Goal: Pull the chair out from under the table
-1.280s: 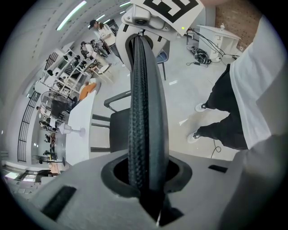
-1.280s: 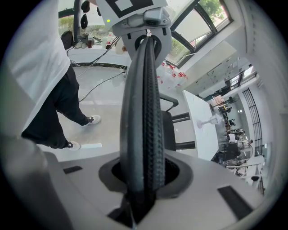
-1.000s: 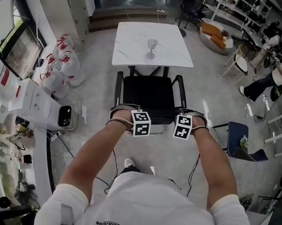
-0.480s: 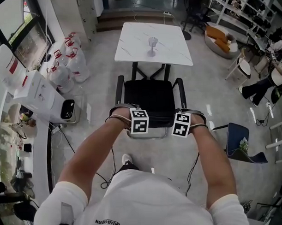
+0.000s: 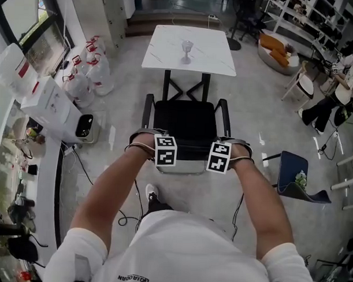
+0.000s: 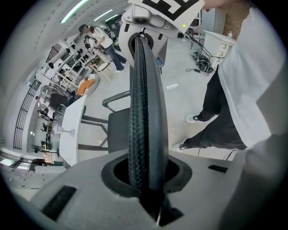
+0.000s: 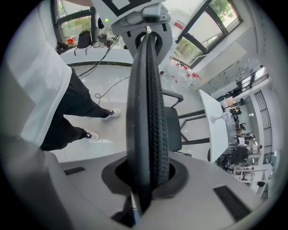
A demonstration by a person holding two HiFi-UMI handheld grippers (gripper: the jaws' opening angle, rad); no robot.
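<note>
chair on near side of table, glass on table, bags left of table

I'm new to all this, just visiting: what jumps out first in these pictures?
A black chair in the middle, drawn clear of the white table beyond it, where a lone glass stands. The person's left gripper and right gripper clamp the top of its backrest; the right one's jaws have just been closing on it.

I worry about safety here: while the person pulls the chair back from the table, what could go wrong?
1. Cables lie on the floor beside the person's shoe; stepping backward could catch them.
2. If the chair knocks the table, the glass on top might tip.
</note>
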